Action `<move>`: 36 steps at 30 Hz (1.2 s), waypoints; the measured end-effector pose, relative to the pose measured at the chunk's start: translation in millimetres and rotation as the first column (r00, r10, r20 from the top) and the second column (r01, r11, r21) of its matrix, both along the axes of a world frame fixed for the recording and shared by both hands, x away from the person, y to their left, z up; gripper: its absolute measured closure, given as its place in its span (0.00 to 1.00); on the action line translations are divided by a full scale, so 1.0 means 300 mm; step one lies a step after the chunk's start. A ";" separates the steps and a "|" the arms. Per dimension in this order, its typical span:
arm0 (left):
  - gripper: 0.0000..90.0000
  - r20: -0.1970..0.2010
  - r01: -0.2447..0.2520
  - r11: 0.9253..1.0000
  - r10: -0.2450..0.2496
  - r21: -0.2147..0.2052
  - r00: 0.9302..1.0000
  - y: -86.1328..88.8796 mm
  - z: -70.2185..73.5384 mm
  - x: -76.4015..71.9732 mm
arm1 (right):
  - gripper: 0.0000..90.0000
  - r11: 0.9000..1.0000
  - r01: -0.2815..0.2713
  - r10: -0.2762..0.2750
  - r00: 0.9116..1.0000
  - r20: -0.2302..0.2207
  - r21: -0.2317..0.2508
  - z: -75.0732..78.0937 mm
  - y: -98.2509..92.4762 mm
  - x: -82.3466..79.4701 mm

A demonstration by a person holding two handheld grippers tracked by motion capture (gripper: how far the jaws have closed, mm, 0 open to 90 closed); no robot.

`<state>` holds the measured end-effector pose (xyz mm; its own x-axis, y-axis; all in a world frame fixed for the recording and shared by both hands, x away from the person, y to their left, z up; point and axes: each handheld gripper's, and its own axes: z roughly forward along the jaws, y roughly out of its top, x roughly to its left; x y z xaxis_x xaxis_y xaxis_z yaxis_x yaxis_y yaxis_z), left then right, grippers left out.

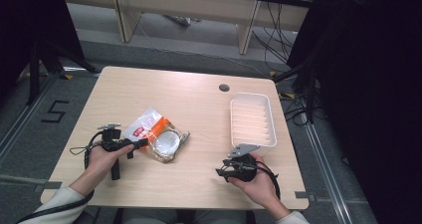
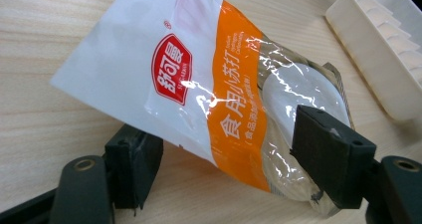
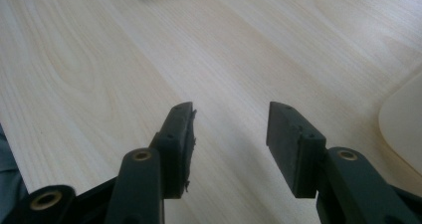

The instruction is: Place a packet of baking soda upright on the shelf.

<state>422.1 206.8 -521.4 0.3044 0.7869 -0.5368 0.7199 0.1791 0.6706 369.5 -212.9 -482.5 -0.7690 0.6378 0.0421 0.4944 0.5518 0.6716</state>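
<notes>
Left gripper view looks along the left hand-held gripper (image 2: 226, 164), whose jaws straddle the lower end of a white-and-orange pouch (image 2: 199, 84); one pad lies over its clear part, the other under its white edge, so whether they pinch it I cannot tell. High view puts the pouch left of centre on the table (image 1: 199, 104), well apart from the white tray (image 1: 252, 120). Near the tray's front end, the right hand-held gripper (image 1: 225, 170) holds its jaws apart over bare wood.
</notes>
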 end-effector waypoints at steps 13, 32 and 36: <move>0.46 0.002 -0.013 0.997 0.014 -0.082 1.000 -0.021 -0.012 0.059 | 0.60 1.000 -0.001 0.001 1.000 -0.016 -0.001 0.006 0.002 -0.002; 0.70 0.026 0.035 0.996 -0.033 -0.079 0.999 -0.041 -0.027 0.062 | 0.59 1.000 -0.011 0.011 1.000 -0.008 -0.001 -0.001 0.009 -0.002; 0.78 0.031 0.043 0.997 -0.041 -0.063 0.999 -0.053 -0.026 0.079 | 0.59 0.999 -0.020 0.019 1.000 -0.021 -0.028 0.011 0.005 -0.004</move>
<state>445.8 190.8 -529.1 0.3528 0.7379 -0.5754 0.7073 0.1922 0.6803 368.3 -211.2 -479.4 -0.7805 0.6239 0.0404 0.4971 0.5800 0.6454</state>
